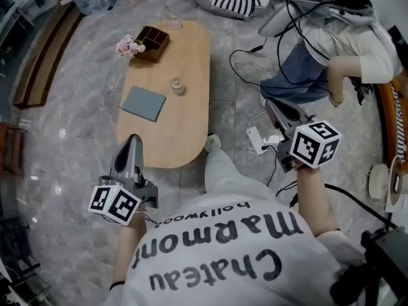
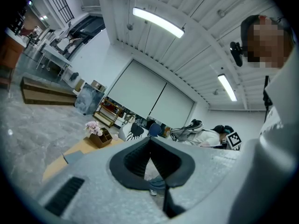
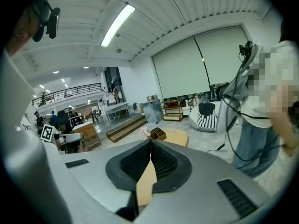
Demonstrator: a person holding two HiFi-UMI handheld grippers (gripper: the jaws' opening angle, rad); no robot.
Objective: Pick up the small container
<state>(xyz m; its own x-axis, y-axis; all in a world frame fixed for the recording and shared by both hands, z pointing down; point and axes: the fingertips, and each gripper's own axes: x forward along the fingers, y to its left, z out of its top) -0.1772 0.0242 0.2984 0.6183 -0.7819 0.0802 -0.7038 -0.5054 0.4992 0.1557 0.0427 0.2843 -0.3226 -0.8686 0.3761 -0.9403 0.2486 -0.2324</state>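
The small container [image 1: 177,86], a little pale jar, stands upright near the middle of the oval wooden table [image 1: 185,132]. My left gripper [image 1: 132,140] hovers over the table's near left edge, well short of the jar, pointing toward it. In the left gripper view its jaws [image 2: 149,140] meet at the tips with nothing between them. My right gripper [image 1: 270,107] is off the table's right side, above the floor, shut and empty. In the right gripper view [image 3: 150,142] the jar is hidden behind the jaws.
A grey-blue pad [image 1: 143,103] lies on the table left of the jar. A brown compartment box [image 1: 153,42] with pink flowers [image 1: 129,46] sits at the far end. A seated person [image 1: 344,50], cables and a white power strip [image 1: 258,139] are on the right.
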